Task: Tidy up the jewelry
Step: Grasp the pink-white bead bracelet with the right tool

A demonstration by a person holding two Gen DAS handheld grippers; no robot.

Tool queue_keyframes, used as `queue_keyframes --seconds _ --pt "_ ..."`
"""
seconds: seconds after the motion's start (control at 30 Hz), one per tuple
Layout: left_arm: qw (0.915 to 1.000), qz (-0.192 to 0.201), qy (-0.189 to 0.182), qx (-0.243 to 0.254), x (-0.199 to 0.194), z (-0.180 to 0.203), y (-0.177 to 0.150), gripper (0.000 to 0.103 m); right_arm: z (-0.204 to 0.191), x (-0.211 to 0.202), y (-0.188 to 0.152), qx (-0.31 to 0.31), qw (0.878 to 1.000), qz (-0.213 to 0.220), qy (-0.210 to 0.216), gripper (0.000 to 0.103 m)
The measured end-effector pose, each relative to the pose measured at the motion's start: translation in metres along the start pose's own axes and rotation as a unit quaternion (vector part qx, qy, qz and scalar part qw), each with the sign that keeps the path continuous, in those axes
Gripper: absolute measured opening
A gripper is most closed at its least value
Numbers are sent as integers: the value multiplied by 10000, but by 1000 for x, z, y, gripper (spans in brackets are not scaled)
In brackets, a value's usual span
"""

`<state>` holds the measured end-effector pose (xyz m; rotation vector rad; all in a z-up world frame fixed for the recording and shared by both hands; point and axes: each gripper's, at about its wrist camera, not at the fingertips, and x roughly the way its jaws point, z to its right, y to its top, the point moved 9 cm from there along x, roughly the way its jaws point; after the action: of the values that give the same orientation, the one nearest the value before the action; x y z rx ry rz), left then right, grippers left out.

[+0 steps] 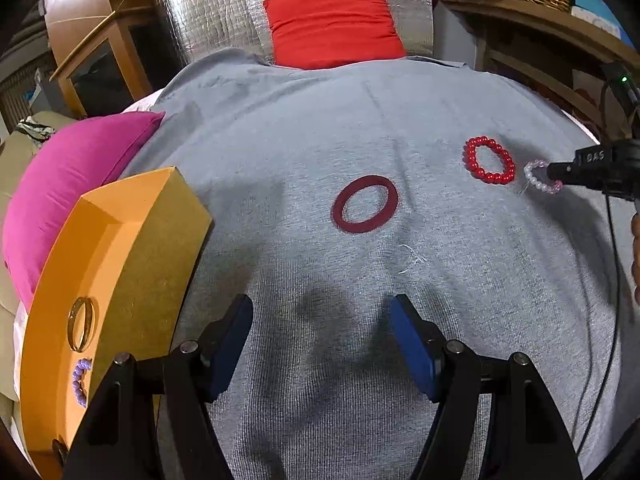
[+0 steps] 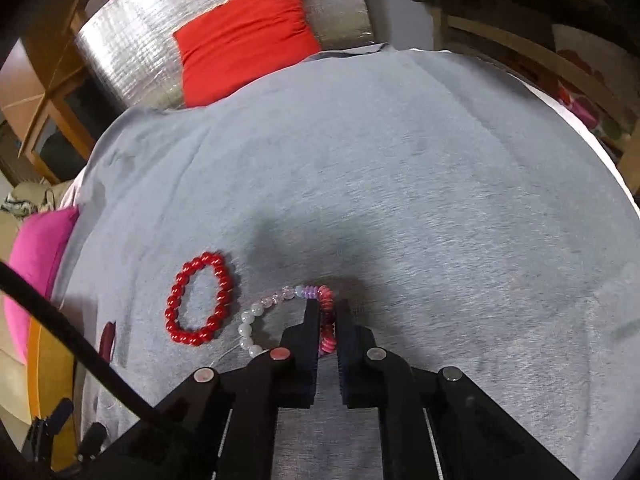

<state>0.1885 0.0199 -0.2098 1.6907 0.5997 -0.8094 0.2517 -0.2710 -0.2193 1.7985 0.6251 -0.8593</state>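
**Right gripper clamps pastel bead bracelet, lift to tray is next**

Step in hand: pick-up of the mixed-bead bracelet point(image 2: 280, 312) (white, clear, lilac, pink-red beads) off the grey cloth point(image 2: 400, 200). The right gripper point(image 2: 329, 312) has its jaws together on the pink-red stretch of the strand; beads show squeezed between the pads, rest of the loop trails to 9 o'clock of the fingertips and lies on the cloth. No earlier view, so only the clamp itself is noted. Not lifted yet, judging by the loop flat on the fabric.

The left gripper point(image 1: 322, 320) hangs over bare cloth, jaws apart, nothing between them.

Other jewelry: red bead bracelet point(image 1: 489, 160) just beside the held one, at its 9 o'clock, apart from it. Dark maroon bangle point(image 1: 365, 204) mid-cloth, at about 12 o'clock from the left gripper. Orange tray point(image 1: 132, 216) at 9 o'clock of the left gripper already holds a gold bangle point(image 1: 81, 324) and a purple bead bracelet point(image 1: 80, 384).

Next move likely calls for: raise straight up so the dangling loop clears the red bracelet, carry across toward the tray at left. Risk: the thin elastic strand may slip or snag its neighbour.
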Motion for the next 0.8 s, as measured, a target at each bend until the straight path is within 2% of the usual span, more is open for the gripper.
queue_keyframes --seconds 0.17,0.33,0.6,0.67,0.7,0.77,0.8 --pt "9992 -6 -135 -368 1 -7 4 72 14 -7 3 390 9991 -1 194 8" --pt "9937 -26 -516 -992 10 -7 18 72 11 -12 3 445 9985 19 319 9" --pt "9868 -38 -668 -1477 31 -6 37 72 -3 -14 -5 303 9986 -76 420 9" --pt "9881 20 -628 -1403 33 -6 38 72 -2 -14 -5 329 9984 -76 460 9" --pt "9896 43 -618 -1301 34 -5 39 70 -2 -13 -6 341 9982 -85 476 9" --pt "9904 -5 -727 -1177 37 -2 39 48 -1 -11 -7 382 9977 -121 542 9" --pt "9901 -52 -801 -1148 39 -1 38 43 -2 -11 -7 416 9974 -137 578 9"
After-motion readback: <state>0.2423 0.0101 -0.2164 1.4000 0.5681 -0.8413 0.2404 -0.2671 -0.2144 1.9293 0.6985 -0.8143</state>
